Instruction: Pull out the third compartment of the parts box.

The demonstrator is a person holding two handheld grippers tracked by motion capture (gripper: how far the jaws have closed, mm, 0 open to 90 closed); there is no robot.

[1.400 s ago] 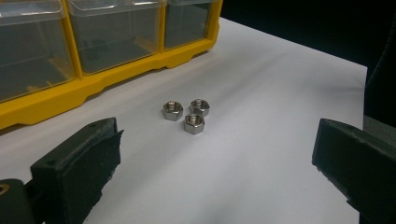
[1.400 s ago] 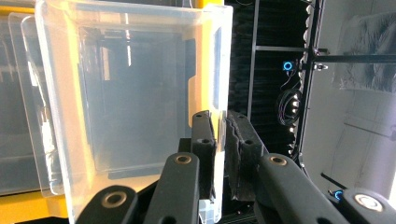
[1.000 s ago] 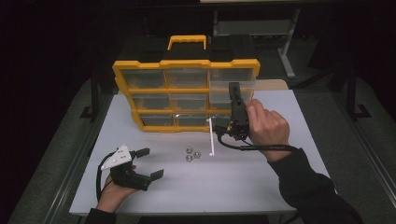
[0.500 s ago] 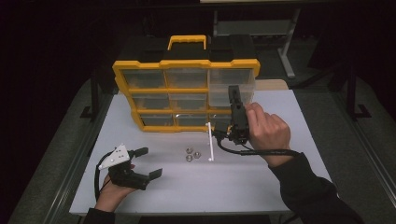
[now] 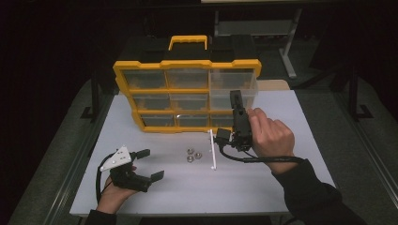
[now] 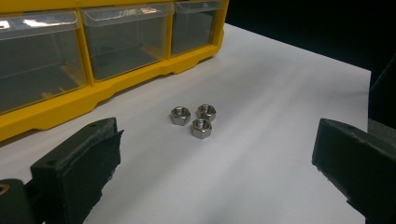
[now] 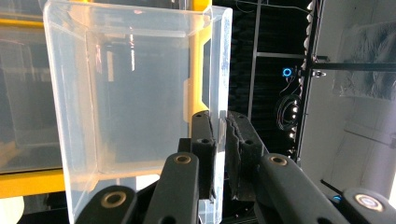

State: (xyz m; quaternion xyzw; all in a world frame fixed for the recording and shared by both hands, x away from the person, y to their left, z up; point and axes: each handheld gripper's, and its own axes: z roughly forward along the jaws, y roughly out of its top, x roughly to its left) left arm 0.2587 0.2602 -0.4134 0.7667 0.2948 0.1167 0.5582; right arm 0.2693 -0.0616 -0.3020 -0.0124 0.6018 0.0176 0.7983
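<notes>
Your right gripper (image 5: 224, 136) has its fingers (image 7: 205, 140) clamped together on one clear wall of a see-through plastic drawer (image 7: 135, 107). In the right gripper view the wall sits pinched between the two black pads, and the drawer stands up from them, its open hollow facing the camera. Behind it you can see the yellow frame of the drawer cabinet (image 5: 187, 96). From the high view, your right hand (image 5: 270, 138) holds that gripper just in front of the cabinet's lower right corner, and the drawer (image 5: 213, 150) shows there as a thin pale edge reaching down toward the desk (image 5: 263, 187).

Your left gripper (image 5: 143, 164) rests low near the front left of the desk, held in your left hand (image 5: 115, 194). Its fingers (image 6: 74, 163) stand wide apart with nothing between them. It looks toward three small metal nuts (image 6: 198, 120), which lie bunched together and touching on the bare white surface, between the two grippers and just in front of the cabinet's bottom row of drawers. The cabinet stands upright at the back of the desk with its carrying handle (image 5: 188, 41) on top.
</notes>
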